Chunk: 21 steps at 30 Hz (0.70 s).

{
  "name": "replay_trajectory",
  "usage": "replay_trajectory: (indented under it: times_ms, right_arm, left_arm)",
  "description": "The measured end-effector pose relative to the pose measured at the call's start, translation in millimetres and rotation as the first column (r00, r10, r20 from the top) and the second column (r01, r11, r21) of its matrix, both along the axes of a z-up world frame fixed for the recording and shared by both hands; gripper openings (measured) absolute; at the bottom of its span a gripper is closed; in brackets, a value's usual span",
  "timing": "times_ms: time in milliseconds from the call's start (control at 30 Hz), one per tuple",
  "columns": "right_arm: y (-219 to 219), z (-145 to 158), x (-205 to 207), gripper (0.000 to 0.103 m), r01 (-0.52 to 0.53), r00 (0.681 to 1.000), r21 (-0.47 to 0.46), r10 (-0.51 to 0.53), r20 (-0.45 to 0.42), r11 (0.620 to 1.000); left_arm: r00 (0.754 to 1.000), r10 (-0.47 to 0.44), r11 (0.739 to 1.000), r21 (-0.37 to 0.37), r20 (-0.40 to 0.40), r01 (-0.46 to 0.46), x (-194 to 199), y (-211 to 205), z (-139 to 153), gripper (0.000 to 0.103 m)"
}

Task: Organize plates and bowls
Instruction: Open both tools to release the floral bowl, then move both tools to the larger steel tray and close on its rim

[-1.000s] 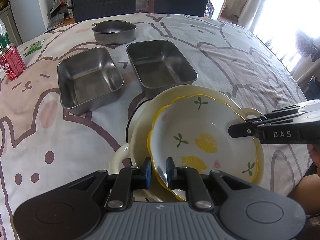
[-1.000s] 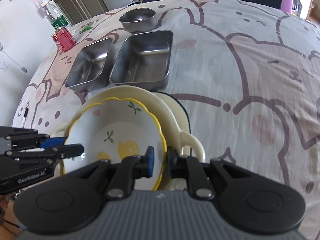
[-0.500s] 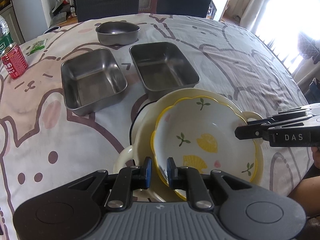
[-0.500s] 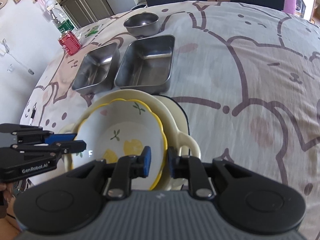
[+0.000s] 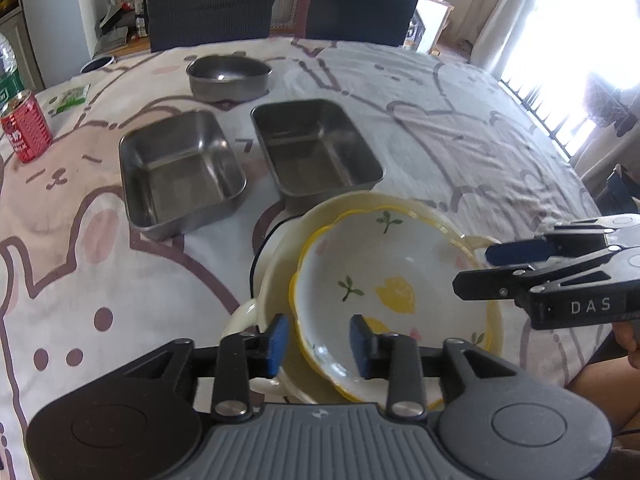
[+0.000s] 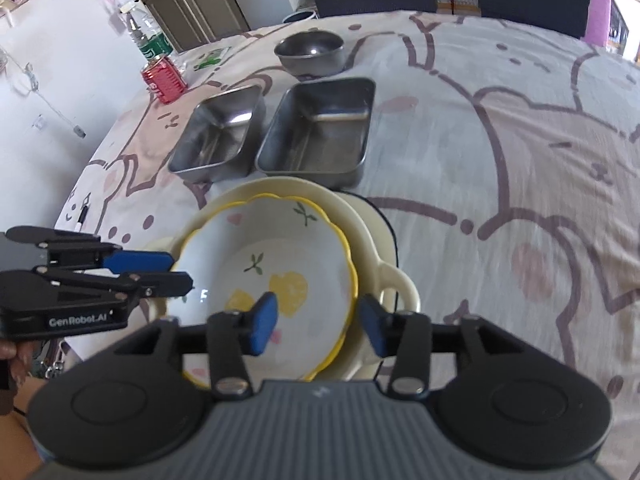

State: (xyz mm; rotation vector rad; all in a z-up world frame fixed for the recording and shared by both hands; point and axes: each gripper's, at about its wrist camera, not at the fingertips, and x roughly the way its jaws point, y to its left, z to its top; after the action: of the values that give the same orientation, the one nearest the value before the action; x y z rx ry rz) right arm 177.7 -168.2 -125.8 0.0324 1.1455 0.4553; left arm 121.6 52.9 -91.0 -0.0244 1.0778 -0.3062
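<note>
On the cartoon-print tablecloth [image 5: 440, 128], near its close edge, the lemon-patterned bowl [image 5: 384, 280] sits nested inside a cream two-handled dish [image 6: 384, 256], just in front of two steel rectangular trays [image 5: 180, 172] [image 5: 316, 152] and a small steel bowl [image 5: 228, 76] farther back. Both grippers straddle the lemon bowl's yellow rim from opposite sides, the left gripper [image 5: 318, 344] and the right gripper [image 6: 318, 320] alike, their jaws opening so the blue pads stand clear of the rim. Off to one side stands a red can [image 5: 26, 126].
</note>
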Motion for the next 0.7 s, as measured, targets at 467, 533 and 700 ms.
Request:
replay_trajectory:
  times_ms: [467, 533, 700]
  right_arm:
    - [-39.0, 44.6, 14.5, 0.102, 0.129, 0.952, 0.112, -0.154, 0.263, 0.985]
    - [-43.2, 46.2, 22.4, 0.102, 0.163, 0.934, 0.130, -0.195, 0.299, 0.978]
    - [-47.0, 43.6, 49.8, 0.103, 0.234, 0.911, 0.166, -0.276, 0.306, 0.958]
  left_arm:
    - [0.974, 0.086, 0.996, -0.021, 0.212, -0.083, 28.6, -7.2, 40.8, 0.103]
    - [0.967, 0.109, 0.994, -0.041, 0.232, -0.102, 40.0, -8.9, 44.6, 0.103]
    - [0.960, 0.139, 0.990, -0.047, 0.245, -0.131, 69.1, -18.2, 45.7, 0.099]
